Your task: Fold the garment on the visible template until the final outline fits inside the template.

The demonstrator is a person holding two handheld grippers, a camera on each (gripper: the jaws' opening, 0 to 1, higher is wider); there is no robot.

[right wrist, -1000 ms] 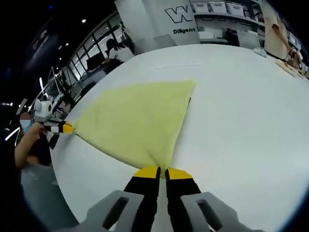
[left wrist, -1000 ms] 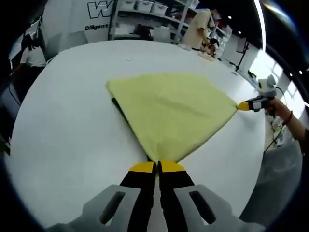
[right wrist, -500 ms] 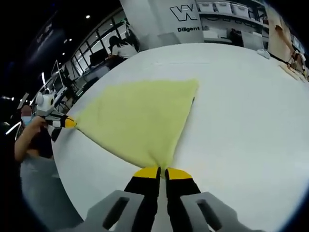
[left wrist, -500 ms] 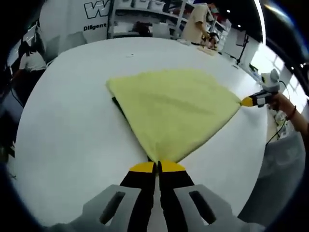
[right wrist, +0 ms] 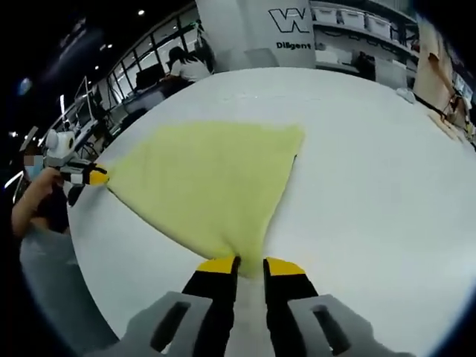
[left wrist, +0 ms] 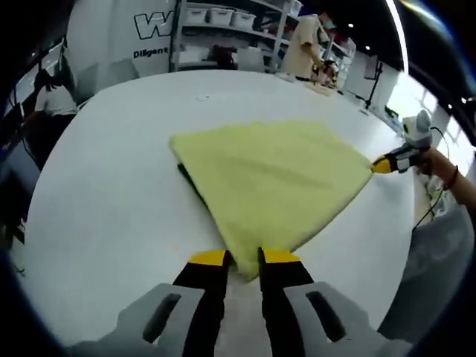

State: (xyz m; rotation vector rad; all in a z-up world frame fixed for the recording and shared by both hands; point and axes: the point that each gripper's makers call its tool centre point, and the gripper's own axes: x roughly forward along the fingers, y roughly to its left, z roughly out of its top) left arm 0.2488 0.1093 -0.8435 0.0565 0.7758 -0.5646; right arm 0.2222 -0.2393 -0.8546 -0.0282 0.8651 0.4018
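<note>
Garment (left wrist: pixel 271 182) lies flat on the white table (left wrist: pixel 111 201), stretched out ahead of both claws, a corner at each tip. Left claw (left wrist: pixel 244 258) has its jaws parted a bit, corner sitting loose between them. Right claw (right wrist: pixel 249 262) looks much the same, slightly apart, though I can't tell if cloth is caught there. A dark edge, probably the template (left wrist: pixel 187 176), peeks out just left of the cloth. Best bet: back straight out, low and slow, so nothing drags.
</note>
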